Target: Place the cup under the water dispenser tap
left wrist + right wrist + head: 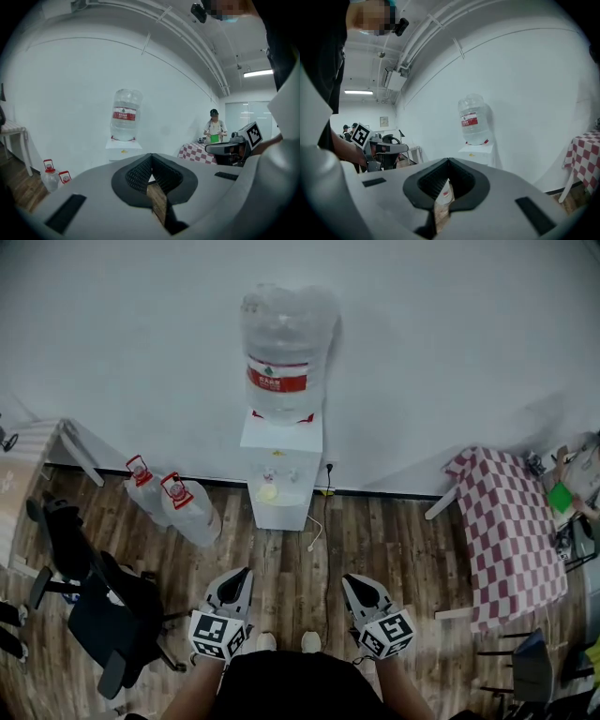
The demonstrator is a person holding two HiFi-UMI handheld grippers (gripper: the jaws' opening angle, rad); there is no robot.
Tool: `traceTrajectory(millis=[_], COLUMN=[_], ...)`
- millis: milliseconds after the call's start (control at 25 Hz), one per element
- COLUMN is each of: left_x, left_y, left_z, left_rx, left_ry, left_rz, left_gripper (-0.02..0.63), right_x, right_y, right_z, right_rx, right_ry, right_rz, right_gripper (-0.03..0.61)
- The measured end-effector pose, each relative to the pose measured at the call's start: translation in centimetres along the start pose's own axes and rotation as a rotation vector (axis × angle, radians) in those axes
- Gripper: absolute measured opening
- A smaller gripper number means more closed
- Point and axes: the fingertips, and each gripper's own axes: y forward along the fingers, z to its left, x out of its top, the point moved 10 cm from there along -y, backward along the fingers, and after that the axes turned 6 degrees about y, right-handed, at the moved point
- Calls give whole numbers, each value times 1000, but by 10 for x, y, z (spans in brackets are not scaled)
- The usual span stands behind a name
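The right gripper point(449, 161) is seen at six o'clock, its jaws brought together at the tips with nothing gripped. Through the slit below them a strip of wooden floor and a pale, red-marked bottle point(445, 192) are glimpsed. A white water dispenser point(480, 152), topped by a large red-labelled jug point(472, 119), is set against the wall at one o'clock. A checked tablecloth point(583, 152) is shown at three o'clock, and the left gripper point(406, 148) at nine o'clock.

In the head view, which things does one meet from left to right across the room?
Black office chair → two clear spare water bottles with red caps → white water dispenser with large clear bottle → table with red-and-white checked cloth.
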Motion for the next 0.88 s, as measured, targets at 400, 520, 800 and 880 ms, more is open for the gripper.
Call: traceTrajectory(millis=[400,520,800,880], left_x=[0,-1,1,1], left_y=[9,10,18,20], left_z=[-12,-14,-22,-27], left_rx=[69,77,75,73], left_ry=[-69,-62,-37,-29], left_rz=[14,18,23,22], left_gripper=[12,12,13,12], right_x=[7,6,5,4], right_y=[2,2,-5,-9], right_z=[-30,-33,-44,-48], right_rx=[41,47,45,45], right_ry=[9,9,9,7], right_rz=[8,10,14,15], right_gripper=[21,21,21,21])
